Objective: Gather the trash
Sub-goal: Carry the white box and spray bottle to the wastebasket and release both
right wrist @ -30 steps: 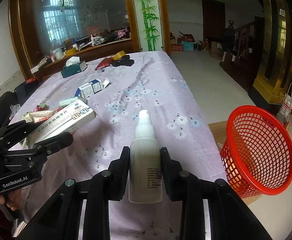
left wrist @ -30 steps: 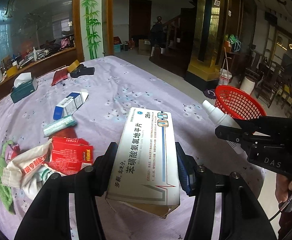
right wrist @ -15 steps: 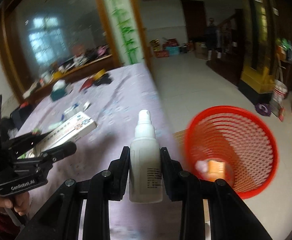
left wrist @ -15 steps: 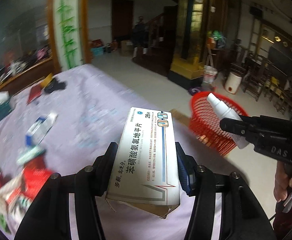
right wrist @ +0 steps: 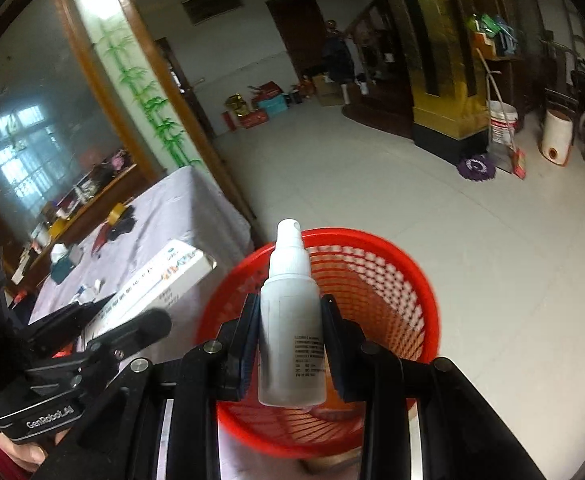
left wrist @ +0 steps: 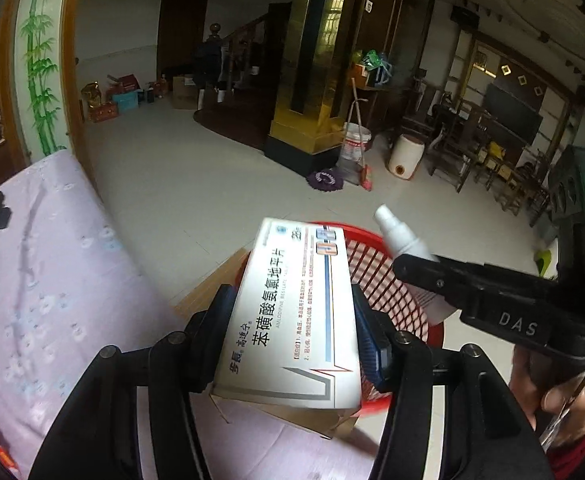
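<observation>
The left gripper (left wrist: pixel 292 332) has its jaws clamped on a white medicine box (left wrist: pixel 296 312), held near the red basket (right wrist: pixel 392 280) on the floor beside the table (left wrist: pixel 44 280). The right gripper (right wrist: pixel 290 344) has its jaws clamped on a white spray bottle (right wrist: pixel 290 320), held upright above the basket opening.

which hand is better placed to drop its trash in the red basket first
Right. The right gripper holds the white spray bottle directly over the red basket. The left gripper holds its medicine box nearer the table side, probably only partly over the rim.
</observation>
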Motion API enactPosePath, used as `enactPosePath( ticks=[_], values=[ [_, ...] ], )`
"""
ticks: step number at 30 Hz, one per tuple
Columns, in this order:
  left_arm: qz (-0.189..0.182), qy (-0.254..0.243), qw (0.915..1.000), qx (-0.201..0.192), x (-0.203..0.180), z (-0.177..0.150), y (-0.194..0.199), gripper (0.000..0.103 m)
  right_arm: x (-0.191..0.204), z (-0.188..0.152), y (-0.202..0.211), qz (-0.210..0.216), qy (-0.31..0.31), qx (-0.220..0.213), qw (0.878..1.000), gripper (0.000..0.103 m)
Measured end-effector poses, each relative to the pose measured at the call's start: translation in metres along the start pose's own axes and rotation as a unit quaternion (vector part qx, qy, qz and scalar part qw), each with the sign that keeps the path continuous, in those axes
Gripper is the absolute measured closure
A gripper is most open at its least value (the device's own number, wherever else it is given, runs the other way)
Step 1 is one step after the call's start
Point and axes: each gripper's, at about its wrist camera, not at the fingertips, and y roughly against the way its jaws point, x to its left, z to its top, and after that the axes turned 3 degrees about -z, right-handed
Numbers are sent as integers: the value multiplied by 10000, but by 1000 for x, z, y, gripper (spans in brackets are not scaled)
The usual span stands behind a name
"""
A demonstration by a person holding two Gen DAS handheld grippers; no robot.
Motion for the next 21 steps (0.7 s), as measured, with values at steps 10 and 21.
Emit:
enactPosePath(
  ticks=[10,21],
  values=[
    [231,281,9993,-89,21,-12,23,26,2,-2,10,-178,48,-179,9997,52],
    [1135,349,9928,-162,69,-70,107,26,107,-42,21,-77,1094,-322,9935,32]
  ],
)
